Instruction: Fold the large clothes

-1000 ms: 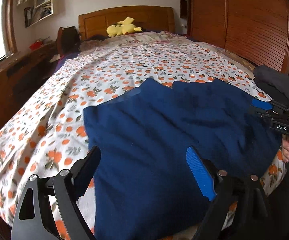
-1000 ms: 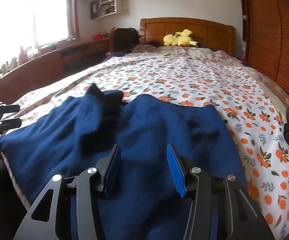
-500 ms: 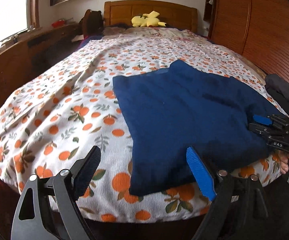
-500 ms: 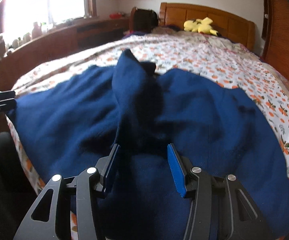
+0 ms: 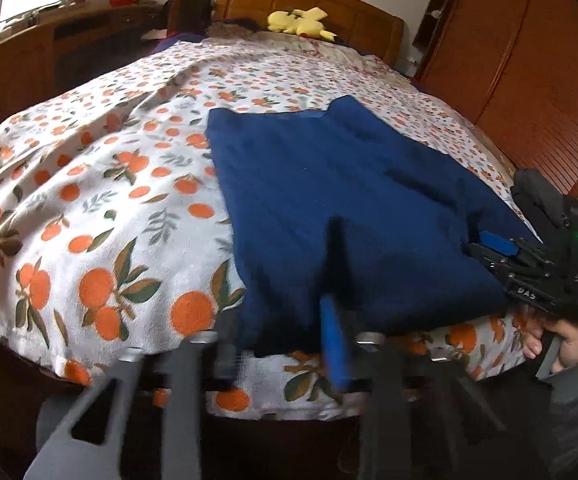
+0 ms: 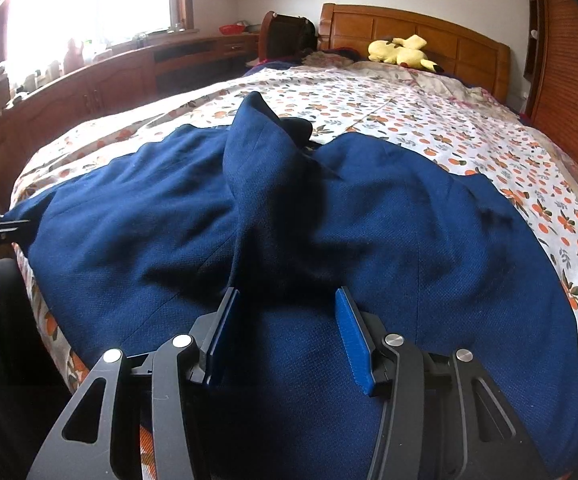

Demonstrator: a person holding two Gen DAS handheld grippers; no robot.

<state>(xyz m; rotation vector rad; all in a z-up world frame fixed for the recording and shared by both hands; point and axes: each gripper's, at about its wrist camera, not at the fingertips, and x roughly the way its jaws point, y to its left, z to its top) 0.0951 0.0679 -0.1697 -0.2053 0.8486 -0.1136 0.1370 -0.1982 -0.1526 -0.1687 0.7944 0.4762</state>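
The navy garment (image 5: 353, 208) lies spread on the bed's (image 5: 89, 184) near edge. The left gripper (image 5: 281, 344) is closing around its near hem; the right gripper (image 6: 285, 336) pinches a raised fold.

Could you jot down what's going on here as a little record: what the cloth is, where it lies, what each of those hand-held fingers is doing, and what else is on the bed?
garment: dark blue garment, large, spread out but rumpled
surface: bed with orange-print cover
left gripper: fingers closing on the garment's near edge, blurred
right gripper: fingers apart, cloth bunched between them
holder: a person's hand grips the right tool
far end: yellow plush toy by the wooden headboard
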